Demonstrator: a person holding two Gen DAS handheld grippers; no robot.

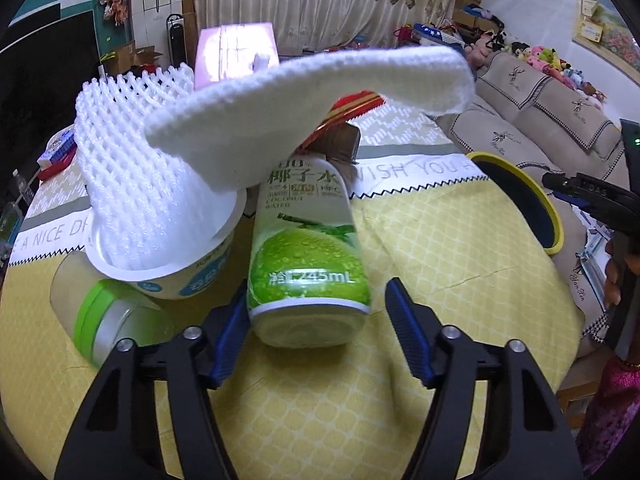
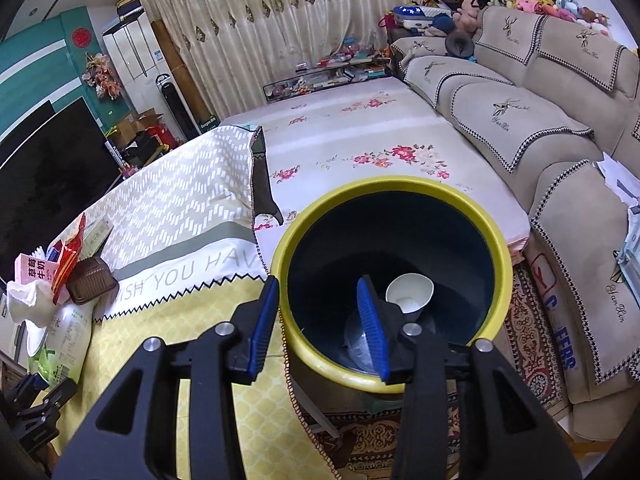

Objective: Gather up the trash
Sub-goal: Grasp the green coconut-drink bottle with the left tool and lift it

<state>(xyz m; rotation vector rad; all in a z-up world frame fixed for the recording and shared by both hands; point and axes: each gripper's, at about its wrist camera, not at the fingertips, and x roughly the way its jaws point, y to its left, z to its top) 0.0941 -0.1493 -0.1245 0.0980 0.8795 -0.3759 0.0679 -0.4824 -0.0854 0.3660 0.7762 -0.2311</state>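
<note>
In the left wrist view my left gripper [image 1: 318,316] is open, its fingers on either side of the base of a green coconut water bottle [image 1: 306,248] lying on the yellow tablecloth [image 1: 460,280]. A white foam sheet [image 1: 312,108] rests over the bottle. To its left a white yogurt cup [image 1: 172,276] holds white foam netting [image 1: 136,160], beside a green-capped bottle [image 1: 100,320]. In the right wrist view my right gripper [image 2: 320,316] is open and empty, straddling the near rim of the yellow-rimmed dark bin [image 2: 396,280]. A paper cup [image 2: 410,292] and clear plastic lie inside.
A brown tray [image 2: 90,280], red wrapper [image 2: 66,264] and pink milk carton [image 2: 34,272] lie at the pile's far side. The bin [image 1: 520,200] stands off the table's right edge. A beige sofa [image 2: 540,120] runs along the right. A floral-covered surface [image 2: 360,140] lies beyond.
</note>
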